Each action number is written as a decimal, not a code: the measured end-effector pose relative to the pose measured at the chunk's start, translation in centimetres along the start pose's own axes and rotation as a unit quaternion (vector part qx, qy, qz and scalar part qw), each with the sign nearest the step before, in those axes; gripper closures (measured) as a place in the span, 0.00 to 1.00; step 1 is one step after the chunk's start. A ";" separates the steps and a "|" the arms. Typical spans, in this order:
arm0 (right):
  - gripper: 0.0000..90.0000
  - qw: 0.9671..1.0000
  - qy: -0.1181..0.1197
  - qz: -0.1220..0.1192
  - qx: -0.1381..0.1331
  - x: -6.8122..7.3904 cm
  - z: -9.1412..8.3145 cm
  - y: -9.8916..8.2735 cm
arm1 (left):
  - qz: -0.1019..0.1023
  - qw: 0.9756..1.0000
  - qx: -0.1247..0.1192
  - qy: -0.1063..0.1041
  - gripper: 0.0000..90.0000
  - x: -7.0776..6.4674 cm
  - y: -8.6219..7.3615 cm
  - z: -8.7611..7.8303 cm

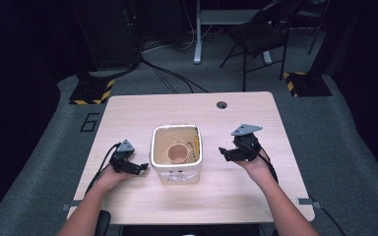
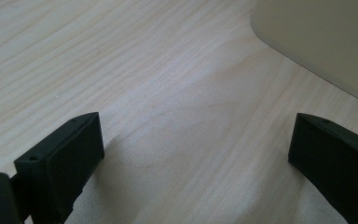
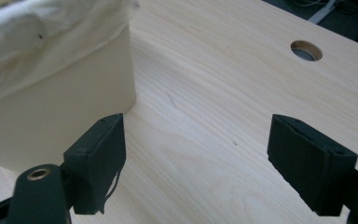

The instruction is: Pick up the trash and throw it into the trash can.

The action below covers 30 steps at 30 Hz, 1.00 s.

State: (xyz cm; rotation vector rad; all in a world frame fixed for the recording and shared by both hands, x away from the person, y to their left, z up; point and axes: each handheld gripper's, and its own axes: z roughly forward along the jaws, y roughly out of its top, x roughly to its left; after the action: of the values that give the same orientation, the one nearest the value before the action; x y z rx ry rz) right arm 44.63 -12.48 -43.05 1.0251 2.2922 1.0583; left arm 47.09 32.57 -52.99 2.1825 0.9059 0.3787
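Note:
A cream square bin [image 1: 175, 174] lined with a white bag stands mid-table, with a tan paper cup [image 1: 178, 154] upright inside it. My left gripper [image 1: 139, 168] rests on the table just left of the bin, jaws wide apart and nothing between them. In the left gripper view the bin's wall [image 2: 326, 42] fills the upper right, beyond the left gripper [image 2: 196, 158]. My right gripper [image 1: 225, 153] hovers to the bin's right, also open and holding nothing. The right gripper view has the bin's wall and bag rim [image 3: 51, 84] at the left, close to the right gripper [image 3: 196, 158].
The wooden table [image 1: 226, 196] has a round cable hole [image 1: 221, 104] near its far edge, seen as cable hole [image 3: 306, 50] in the right gripper view. A folding chair [image 1: 261, 34] and floor cables lie beyond the table. Both forearms come in from the near edge.

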 end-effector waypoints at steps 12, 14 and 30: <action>0.21 1.000 -0.003 0.024 0.007 -0.8 0.7 -3.2 | 0.000 1.000 0.000 0.000 0.04 0.0 0.0 0.0; 0.21 1.000 -0.004 0.025 0.007 -1.0 0.8 -3.5 | 0.000 1.000 0.000 0.000 0.04 0.0 0.0 0.0; 0.21 0.998 -0.013 0.053 0.020 -1.9 1.6 -6.2 | 0.001 1.000 0.000 0.000 0.04 0.0 0.0 0.0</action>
State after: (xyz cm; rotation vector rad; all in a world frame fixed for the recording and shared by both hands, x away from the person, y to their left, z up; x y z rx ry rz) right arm 44.02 -15.88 -48.73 1.1806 2.2686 1.0387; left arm 47.10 32.58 -52.99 2.1836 0.9047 0.3788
